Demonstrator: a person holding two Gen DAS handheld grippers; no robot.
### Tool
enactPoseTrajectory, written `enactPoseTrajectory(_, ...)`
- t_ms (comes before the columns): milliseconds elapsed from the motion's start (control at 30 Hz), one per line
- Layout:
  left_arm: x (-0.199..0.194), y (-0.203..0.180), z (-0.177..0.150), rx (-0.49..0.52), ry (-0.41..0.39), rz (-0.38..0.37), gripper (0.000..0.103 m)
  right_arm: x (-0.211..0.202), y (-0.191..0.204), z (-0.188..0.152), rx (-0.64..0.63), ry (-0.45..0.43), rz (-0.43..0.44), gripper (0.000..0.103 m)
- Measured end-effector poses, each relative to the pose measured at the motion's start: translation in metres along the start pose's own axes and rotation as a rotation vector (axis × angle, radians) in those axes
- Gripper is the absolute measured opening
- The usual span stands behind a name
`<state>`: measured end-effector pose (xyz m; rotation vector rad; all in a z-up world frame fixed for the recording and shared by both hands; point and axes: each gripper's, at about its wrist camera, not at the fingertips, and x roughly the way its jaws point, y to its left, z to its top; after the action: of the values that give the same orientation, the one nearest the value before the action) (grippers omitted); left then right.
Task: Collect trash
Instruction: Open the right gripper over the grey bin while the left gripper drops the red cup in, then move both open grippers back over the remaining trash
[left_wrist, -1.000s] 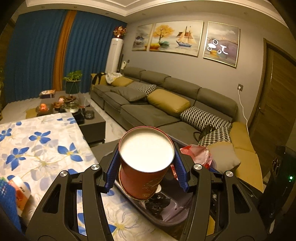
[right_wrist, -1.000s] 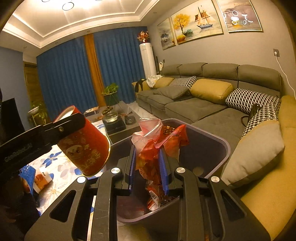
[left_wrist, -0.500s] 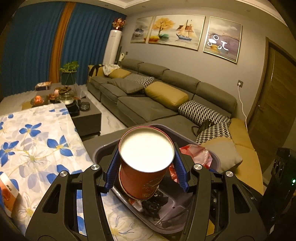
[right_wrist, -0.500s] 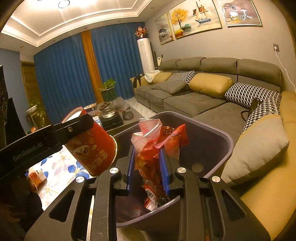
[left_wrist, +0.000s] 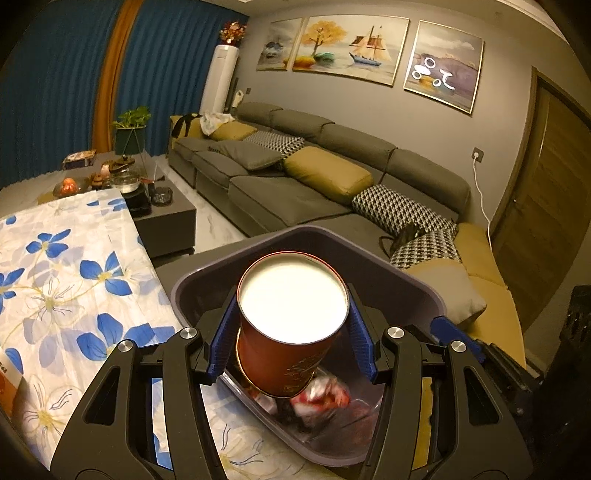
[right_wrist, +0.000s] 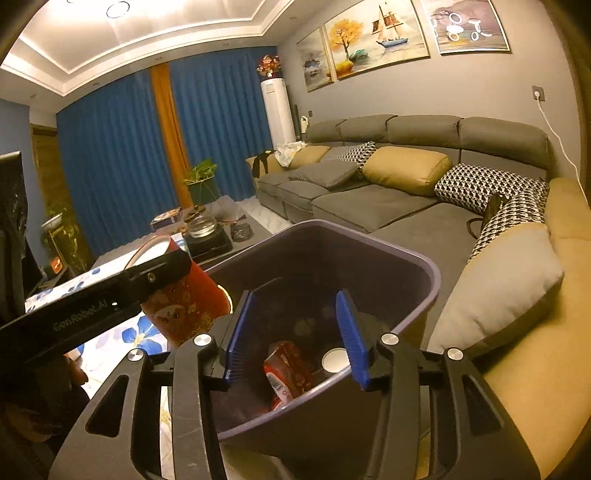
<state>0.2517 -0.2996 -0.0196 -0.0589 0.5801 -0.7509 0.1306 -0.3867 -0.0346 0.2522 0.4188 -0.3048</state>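
Note:
A red paper cup (left_wrist: 288, 332) with a white lid sits tilted between the blue pads of my left gripper (left_wrist: 291, 339), which is shut on it over the near edge of the purple-grey bin (left_wrist: 424, 291). From the right wrist view the same cup (right_wrist: 184, 299) hangs at the left beside the bin (right_wrist: 424, 269). My right gripper (right_wrist: 295, 336) stands above the bin with its jaws opening and nothing between them. The red wrapper (right_wrist: 288, 373) lies down inside the bin, next to a white round lid (right_wrist: 334, 362).
A table with a white cloth printed with blue flowers (left_wrist: 66, 280) stands left of the bin. A grey sofa (left_wrist: 332, 192) with yellow and patterned cushions runs behind and to the right. A dark coffee table (left_wrist: 162, 218) with tea things lies further back.
My right gripper's jaws have parted and the red wrapper has dropped from them into the bin. My left gripper has brought the cup lower over the bin.

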Motion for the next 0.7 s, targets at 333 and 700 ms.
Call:
enactPoseTrajectory(333,-0.006,0.003,-0.004,-0.011,0.005,0.021,0.072,-0.014,-0.005,-0.001,0.008,-0.016,-0.004,0.052)
enactPoseTrajectory(700,-0.061,0.023,-0.018,-0.056,-0.053,0.191,0.089,-0.029,0.003,-0.006,-0.012,-0.042,0.017,0.064)
